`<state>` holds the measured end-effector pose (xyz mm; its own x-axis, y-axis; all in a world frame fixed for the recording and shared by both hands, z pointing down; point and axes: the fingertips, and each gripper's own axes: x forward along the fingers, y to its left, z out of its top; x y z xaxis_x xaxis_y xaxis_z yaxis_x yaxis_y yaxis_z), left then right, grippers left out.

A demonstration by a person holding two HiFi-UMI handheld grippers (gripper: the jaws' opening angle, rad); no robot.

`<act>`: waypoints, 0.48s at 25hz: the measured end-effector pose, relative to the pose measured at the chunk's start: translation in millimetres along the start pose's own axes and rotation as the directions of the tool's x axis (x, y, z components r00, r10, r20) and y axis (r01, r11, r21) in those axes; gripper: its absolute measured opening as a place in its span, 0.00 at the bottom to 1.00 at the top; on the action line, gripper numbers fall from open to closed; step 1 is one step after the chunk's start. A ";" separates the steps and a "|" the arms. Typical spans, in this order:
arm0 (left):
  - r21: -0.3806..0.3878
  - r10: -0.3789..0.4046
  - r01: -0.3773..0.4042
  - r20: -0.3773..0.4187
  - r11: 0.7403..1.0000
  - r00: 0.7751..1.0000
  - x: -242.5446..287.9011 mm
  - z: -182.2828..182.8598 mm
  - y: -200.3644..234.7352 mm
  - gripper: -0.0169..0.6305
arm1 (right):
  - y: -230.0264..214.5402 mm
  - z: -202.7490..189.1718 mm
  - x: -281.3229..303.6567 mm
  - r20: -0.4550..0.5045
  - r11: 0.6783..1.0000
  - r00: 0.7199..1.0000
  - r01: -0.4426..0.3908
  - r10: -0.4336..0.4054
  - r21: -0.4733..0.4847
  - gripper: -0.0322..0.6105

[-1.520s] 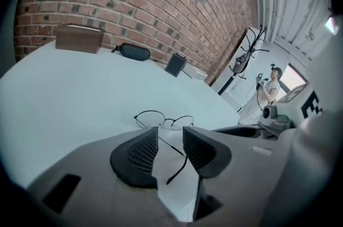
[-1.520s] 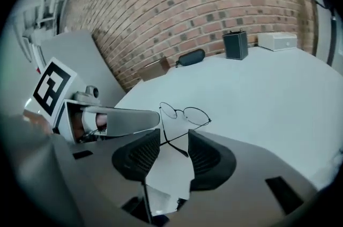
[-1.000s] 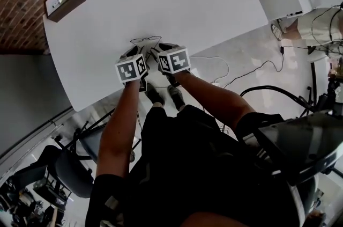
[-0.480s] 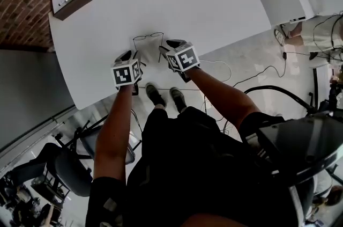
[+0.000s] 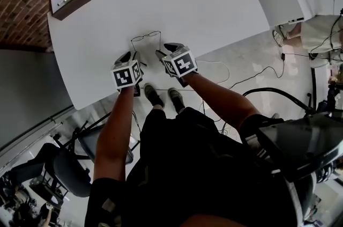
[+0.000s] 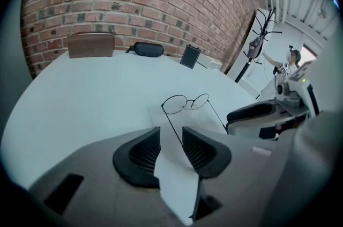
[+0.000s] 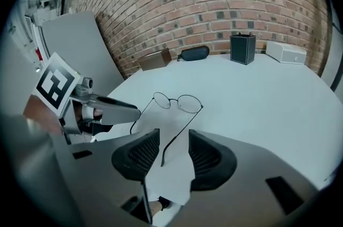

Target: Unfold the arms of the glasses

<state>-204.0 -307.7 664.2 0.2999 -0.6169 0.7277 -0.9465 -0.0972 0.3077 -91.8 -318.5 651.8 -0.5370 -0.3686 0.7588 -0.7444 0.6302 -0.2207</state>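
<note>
The white rounded table (image 5: 214, 6) leaves open surface all round the thin black wire round-lensed glasses (image 5: 146, 37), which lie near its front edge with arms spread. At that edge, the left gripper (image 6: 170, 133) and right gripper (image 7: 172, 137) are both released, one temple arm lying between each pair of parted jaws.

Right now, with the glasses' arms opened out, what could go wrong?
The thin arms of the glasses run between the open jaws of the left gripper and right gripper; a sideways move could bend them or drag the glasses. They lie near the table edge, so a pull toward the person might slide them off.
</note>
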 end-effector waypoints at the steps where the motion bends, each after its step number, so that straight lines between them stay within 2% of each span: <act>1: 0.002 -0.001 0.001 0.000 1.000 1.000 -0.1 -0.5 -0.3 0.23 | 2.5 -5.0 1.7 -0.013 1.000 1.000 0.002 -0.001 0.002 0.27; 5: 0.010 0.005 -0.005 -0.003 1.000 1.000 -0.6 -1.6 3.9 0.23 | -3.0 -19.0 4.9 -0.049 1.000 0.998 0.027 -0.027 -0.012 0.27; 12: 0.019 -0.008 0.008 0.015 1.000 1.000 0.1 1.3 4.9 0.23 | -18.2 -16.0 5.4 -0.036 0.999 0.999 0.040 -0.041 -0.026 0.27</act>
<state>-208.7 -309.2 665.0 0.3056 -0.6279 0.7158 -0.9463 -0.1171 0.3014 -74.8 -321.1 669.7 -0.4912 -0.3696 0.7887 -0.7551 0.6321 -0.1740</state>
